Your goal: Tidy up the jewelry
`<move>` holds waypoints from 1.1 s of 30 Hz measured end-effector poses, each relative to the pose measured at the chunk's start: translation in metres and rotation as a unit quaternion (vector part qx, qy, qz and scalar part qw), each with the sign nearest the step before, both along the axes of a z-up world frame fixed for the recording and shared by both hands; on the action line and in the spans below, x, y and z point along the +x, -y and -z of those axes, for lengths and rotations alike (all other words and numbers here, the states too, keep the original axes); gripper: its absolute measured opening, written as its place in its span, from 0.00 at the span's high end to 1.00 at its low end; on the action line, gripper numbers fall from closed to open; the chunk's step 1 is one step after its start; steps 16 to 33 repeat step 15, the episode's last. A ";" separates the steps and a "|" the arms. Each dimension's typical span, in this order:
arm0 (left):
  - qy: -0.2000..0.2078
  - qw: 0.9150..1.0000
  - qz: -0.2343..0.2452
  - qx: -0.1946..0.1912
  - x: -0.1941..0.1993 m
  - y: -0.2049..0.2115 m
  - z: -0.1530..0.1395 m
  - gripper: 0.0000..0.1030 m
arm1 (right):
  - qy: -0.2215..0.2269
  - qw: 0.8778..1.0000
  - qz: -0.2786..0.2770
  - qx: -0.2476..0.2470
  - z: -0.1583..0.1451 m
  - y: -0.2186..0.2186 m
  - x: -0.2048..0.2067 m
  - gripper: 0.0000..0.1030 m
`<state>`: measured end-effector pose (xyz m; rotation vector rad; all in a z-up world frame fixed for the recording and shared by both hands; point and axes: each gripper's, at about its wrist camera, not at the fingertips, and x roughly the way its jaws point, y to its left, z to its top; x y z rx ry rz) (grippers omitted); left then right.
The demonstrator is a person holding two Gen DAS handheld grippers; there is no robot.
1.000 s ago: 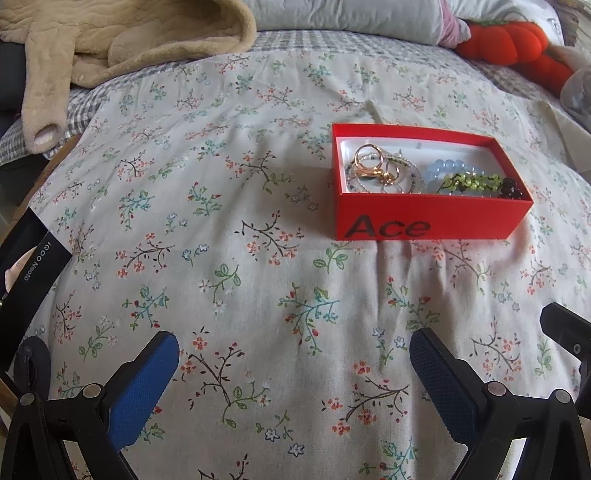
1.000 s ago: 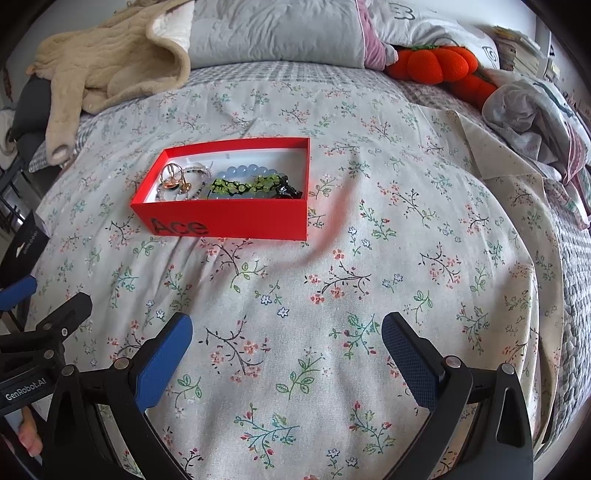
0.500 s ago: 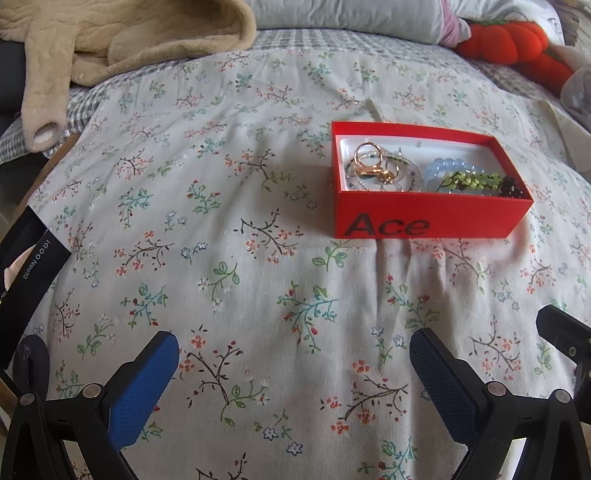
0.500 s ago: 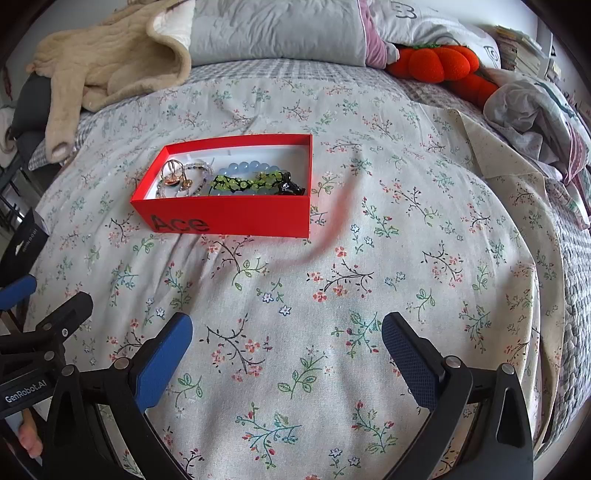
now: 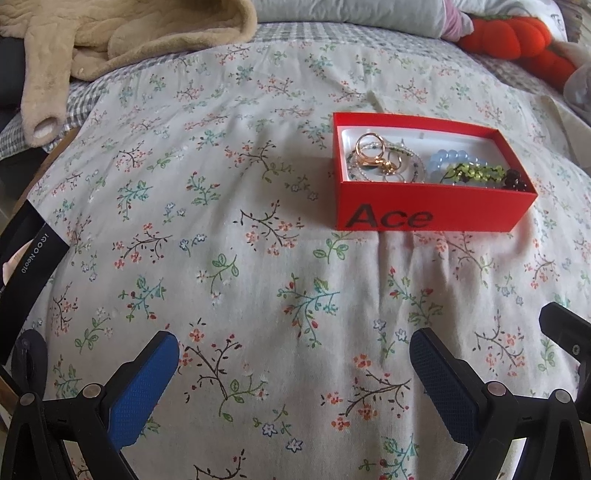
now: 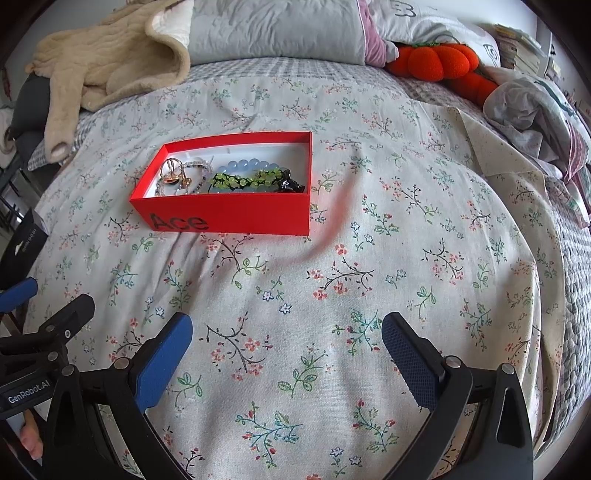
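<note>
A red box marked "Ace" [image 5: 424,218] [image 6: 229,218] sits on the floral bedspread. Inside lie gold rings and thin bangles [image 5: 373,155] [image 6: 173,173], a pale blue bead bracelet [image 5: 448,160] [image 6: 247,165], a green bead bracelet [image 5: 476,172] [image 6: 243,180] and a dark piece [image 5: 513,181] [image 6: 290,183]. My left gripper [image 5: 295,354] is open and empty, low over the bedspread, well short of the box. My right gripper [image 6: 286,341] is open and empty, near and to the right of the box.
A beige fleece garment [image 5: 110,33] [image 6: 107,66] lies at the back left. A grey pillow [image 6: 273,29] and orange pumpkin plush [image 6: 436,61] lie at the back. Crumpled clothes [image 6: 535,107] are at the right. A black phone box [image 5: 22,273] sits at the left edge.
Both views have shifted slightly; the box sits a little higher in the right wrist view. Both grippers stay open and empty.
</note>
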<state>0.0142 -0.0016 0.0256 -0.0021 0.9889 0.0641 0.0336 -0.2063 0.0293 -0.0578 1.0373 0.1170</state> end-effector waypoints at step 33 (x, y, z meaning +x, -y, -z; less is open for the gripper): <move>-0.013 1.000 -0.013 0.008 0.010 -0.004 0.024 0.01 | -0.019 1.000 0.016 -0.010 0.020 -0.003 0.005 0.00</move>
